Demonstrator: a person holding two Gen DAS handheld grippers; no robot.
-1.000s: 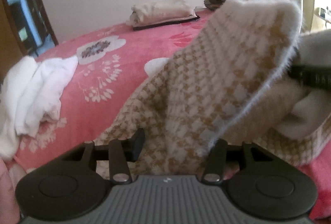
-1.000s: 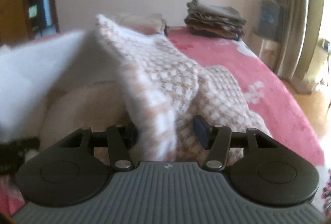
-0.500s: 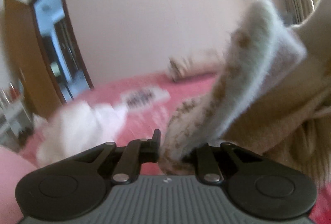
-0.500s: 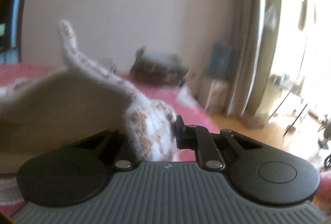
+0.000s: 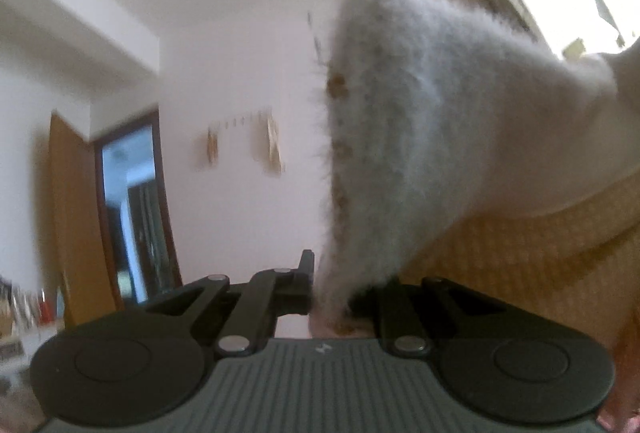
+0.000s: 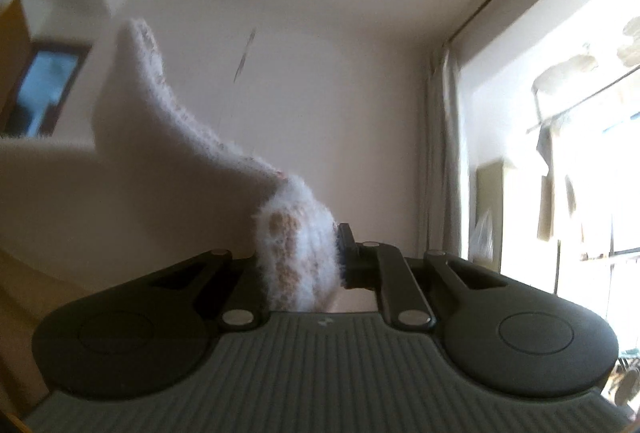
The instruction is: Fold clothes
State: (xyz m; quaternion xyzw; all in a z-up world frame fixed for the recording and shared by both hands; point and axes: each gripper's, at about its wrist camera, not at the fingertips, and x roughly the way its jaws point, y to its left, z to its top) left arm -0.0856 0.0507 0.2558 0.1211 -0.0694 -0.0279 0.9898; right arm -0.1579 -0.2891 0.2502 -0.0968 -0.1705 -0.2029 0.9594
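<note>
A fuzzy white and tan checked sweater hangs lifted in the air, filling the right of the left wrist view. My left gripper is shut on one edge of it, the fluffy fabric pinched between the pads. The sweater also shows in the right wrist view, where my right gripper is shut on another edge; the cloth stretches off to the left. Both grippers point upward at the wall and ceiling. The bed is out of sight.
A wooden door and open doorway stand at the left, with small hangings on the wall. A bright window with a curtain lies to the right.
Both grippers closed on the sweater's edges and rose steeply, tilting up. The pink bed and folded piles dropped out of view; wall and ceiling now fill the frames.
</note>
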